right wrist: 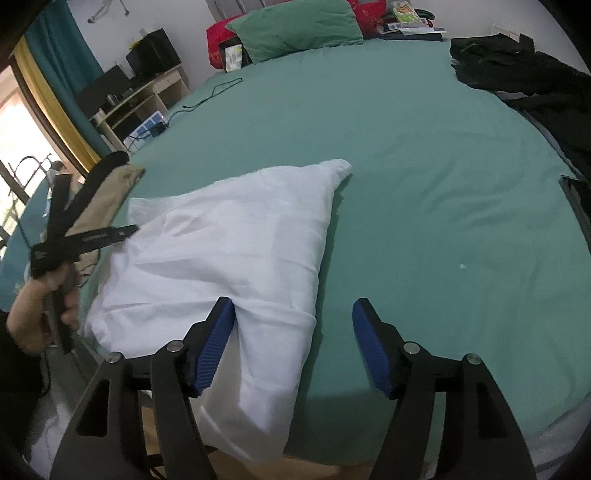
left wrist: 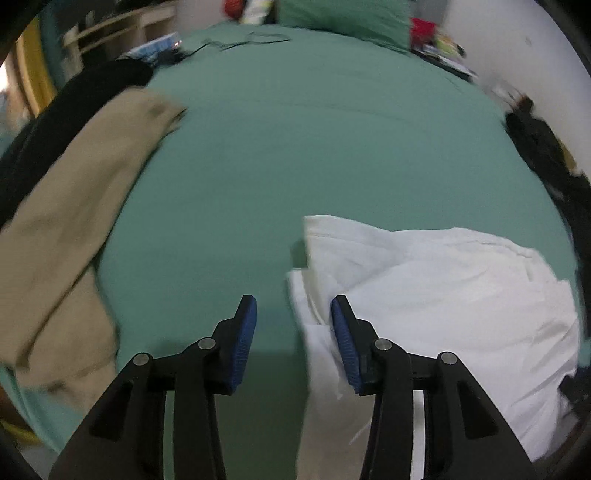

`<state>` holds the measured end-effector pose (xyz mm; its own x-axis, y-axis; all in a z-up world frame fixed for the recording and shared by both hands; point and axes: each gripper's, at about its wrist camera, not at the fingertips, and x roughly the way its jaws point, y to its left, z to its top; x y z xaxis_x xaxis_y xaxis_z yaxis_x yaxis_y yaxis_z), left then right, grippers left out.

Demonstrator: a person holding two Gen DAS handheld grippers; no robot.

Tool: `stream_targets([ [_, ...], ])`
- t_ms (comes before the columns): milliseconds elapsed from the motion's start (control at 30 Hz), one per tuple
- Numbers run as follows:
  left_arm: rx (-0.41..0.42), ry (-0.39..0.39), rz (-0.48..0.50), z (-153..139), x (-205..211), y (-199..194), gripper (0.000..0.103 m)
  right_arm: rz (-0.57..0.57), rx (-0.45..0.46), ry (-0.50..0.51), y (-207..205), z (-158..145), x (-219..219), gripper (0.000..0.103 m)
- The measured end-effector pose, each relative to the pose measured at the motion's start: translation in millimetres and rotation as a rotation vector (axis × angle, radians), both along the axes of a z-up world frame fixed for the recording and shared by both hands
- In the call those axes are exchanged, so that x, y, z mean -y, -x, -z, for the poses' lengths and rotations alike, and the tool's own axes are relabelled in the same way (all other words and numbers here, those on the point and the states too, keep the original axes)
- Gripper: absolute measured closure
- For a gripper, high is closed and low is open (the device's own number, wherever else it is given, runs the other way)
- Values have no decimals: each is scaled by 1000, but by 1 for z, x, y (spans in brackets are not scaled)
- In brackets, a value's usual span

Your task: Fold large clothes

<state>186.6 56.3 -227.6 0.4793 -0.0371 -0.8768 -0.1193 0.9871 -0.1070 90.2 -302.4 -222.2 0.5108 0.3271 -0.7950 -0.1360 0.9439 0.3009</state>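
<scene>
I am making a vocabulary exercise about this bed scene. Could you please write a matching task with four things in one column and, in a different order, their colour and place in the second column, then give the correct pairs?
Things:
1. white garment
2. beige trousers
3. pillow
4. black clothes

Colour and place:
A. green, at the head of the bed
B. dark, heaped at the far right edge of the bed
C. tan, lying along the left side of the bed
D. pale, folded at the near edge, below both grippers

Pairs: 1-D, 2-C, 3-A, 4-B
</scene>
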Motion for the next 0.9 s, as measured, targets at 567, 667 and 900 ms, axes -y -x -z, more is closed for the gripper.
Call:
stream_targets([
  [567, -78, 193, 114, 4, 15, 83, 49, 37, -13, 13, 15, -6, 12, 35],
  [667, -72, 190, 109, 2, 12, 90, 49, 34, -21, 12, 17, -5, 13, 35],
  [900, 9, 169, 11, -14, -21, 90, 49, 29, -5, 9, 21, -12, 12, 35],
])
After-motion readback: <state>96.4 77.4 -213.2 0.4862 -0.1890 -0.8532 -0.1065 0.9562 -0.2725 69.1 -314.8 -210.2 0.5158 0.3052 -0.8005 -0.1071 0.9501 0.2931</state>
